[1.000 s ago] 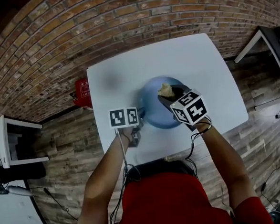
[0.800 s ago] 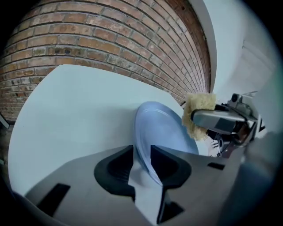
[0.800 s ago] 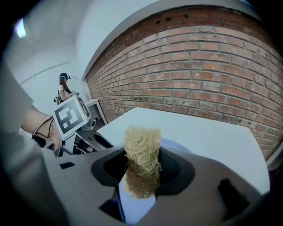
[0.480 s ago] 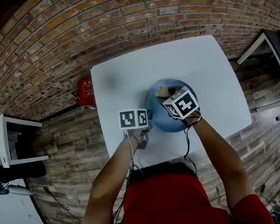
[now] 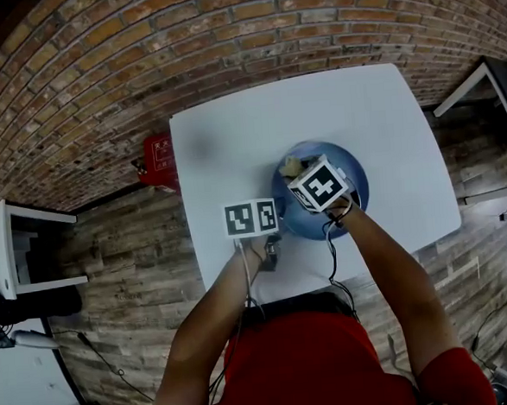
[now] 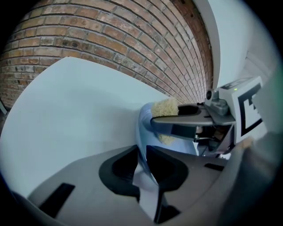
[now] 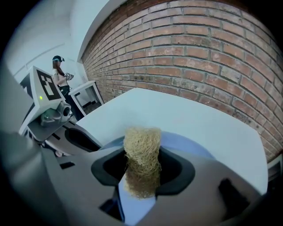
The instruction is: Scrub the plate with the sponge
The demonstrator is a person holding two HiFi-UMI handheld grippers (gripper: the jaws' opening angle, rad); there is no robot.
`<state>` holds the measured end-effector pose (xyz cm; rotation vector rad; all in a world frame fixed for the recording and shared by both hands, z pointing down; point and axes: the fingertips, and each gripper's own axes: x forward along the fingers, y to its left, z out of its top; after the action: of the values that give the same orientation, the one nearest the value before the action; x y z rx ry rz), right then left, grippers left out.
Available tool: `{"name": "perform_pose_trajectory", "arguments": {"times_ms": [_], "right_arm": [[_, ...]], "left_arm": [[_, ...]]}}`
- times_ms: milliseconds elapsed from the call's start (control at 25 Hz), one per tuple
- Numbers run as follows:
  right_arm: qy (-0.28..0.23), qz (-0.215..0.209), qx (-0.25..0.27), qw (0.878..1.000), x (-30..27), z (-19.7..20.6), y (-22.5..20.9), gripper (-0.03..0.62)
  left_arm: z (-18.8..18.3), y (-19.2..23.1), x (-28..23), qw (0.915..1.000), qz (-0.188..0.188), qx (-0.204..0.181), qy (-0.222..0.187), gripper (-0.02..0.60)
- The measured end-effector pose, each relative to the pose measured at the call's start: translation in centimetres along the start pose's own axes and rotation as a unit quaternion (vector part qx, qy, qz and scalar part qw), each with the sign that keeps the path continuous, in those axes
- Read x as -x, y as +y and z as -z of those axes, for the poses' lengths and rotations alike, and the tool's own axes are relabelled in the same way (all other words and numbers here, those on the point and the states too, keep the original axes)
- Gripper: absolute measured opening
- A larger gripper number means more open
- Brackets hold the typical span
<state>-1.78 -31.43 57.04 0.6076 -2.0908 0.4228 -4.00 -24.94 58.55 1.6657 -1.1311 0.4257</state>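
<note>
A blue plate (image 5: 352,178) lies on the white table (image 5: 232,142). My left gripper (image 5: 274,236) sits at the plate's near-left edge; in the left gripper view (image 6: 141,164) its jaws are closing with the plate's rim (image 6: 144,132) pinched between the pads. My right gripper (image 5: 298,172) hovers over the plate, shut on a tan fibrous sponge (image 5: 292,165). In the right gripper view the sponge (image 7: 141,156) stands up between the pads of that gripper (image 7: 142,171), over the plate (image 7: 188,146). The plate's middle is hidden by the marker cube.
A red box (image 5: 158,161) sits on the floor by the table's left side, below a brick wall. A white stand (image 5: 14,249) is further left. A person (image 7: 58,70) stands in the far background. Bare table lies beyond and to the right of the plate.
Both grippers have moved right and inward. The right one with the sponge has come down over the plate; the left one has reached the plate's rim and closed on it.
</note>
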Motion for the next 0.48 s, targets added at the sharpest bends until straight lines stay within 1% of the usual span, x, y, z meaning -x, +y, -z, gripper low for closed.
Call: {"name": "perform_pose_trajectory", "arguments": {"times_ms": [200,360,480], "right_arm": [[0.012,0.012,0.022,1.000,-0.7,-0.1,0.1,0.179],[0.019,0.010,0.035,0.999,-1.4,-0.1,0.8,0.181],[0.025,0.026,0.053,0.998,-1.5,0.0,0.7,0.181]], "left_arm": [[-0.1,0.1,0.0,1.0000,0.006,0.002,-0.002,0.069],[-0.1,0.2,0.1,0.9999,0.009,0.005,0.000,0.069],[-0.2,0.2,0.0,0.9999,0.009,0.005,0.000,0.069]]}}
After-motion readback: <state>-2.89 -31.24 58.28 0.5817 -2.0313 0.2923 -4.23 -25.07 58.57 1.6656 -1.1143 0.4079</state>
